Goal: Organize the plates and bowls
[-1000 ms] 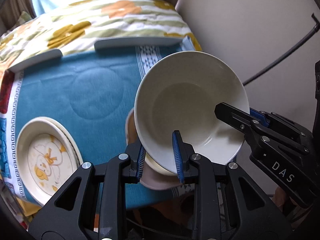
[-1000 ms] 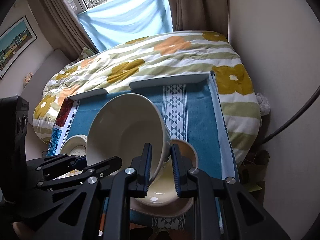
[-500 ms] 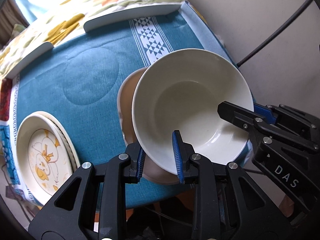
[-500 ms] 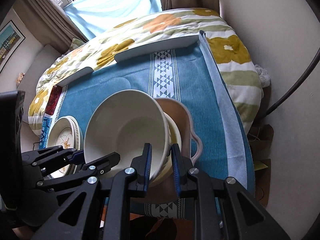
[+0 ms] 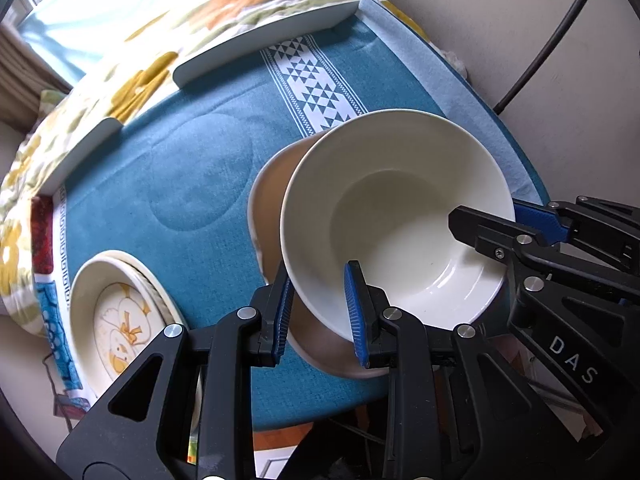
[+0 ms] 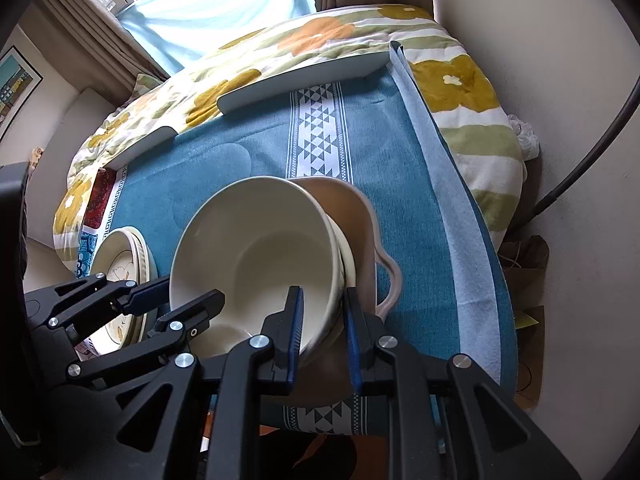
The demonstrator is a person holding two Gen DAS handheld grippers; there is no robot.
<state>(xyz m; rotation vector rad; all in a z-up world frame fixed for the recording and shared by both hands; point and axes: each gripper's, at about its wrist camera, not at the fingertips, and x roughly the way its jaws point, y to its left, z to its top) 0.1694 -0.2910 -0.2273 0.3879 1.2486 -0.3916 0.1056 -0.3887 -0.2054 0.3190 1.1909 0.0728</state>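
Observation:
A cream bowl (image 5: 400, 216) (image 6: 256, 256) sits nested in a tan dish with a handle (image 5: 266, 200) (image 6: 356, 216) on the blue cloth. My left gripper (image 5: 318, 312) is shut on the bowl's near rim, one pad inside and one outside. My right gripper (image 6: 322, 328) is shut on the opposite side of the rim, and shows in the left wrist view as black fingers (image 5: 496, 236) reaching in from the right. A second cream bowl's rim shows between the held bowl and the tan dish in the right wrist view. Stacked plates with a duck picture (image 5: 120, 320) (image 6: 120, 268) lie at the left.
The blue cloth (image 5: 192, 184) covers a small table whose near edge lies just below the dish. A flowered quilt (image 6: 360, 36) lies beyond it, with two pale curved rails (image 6: 304, 76) along the far edge. A wall and a black cable (image 5: 560, 36) stand close on the right.
Both grippers have come down with the cream bowl, which hung tilted above the tan dish and now rests in it, nearly level. The grips on the rim are unchanged.

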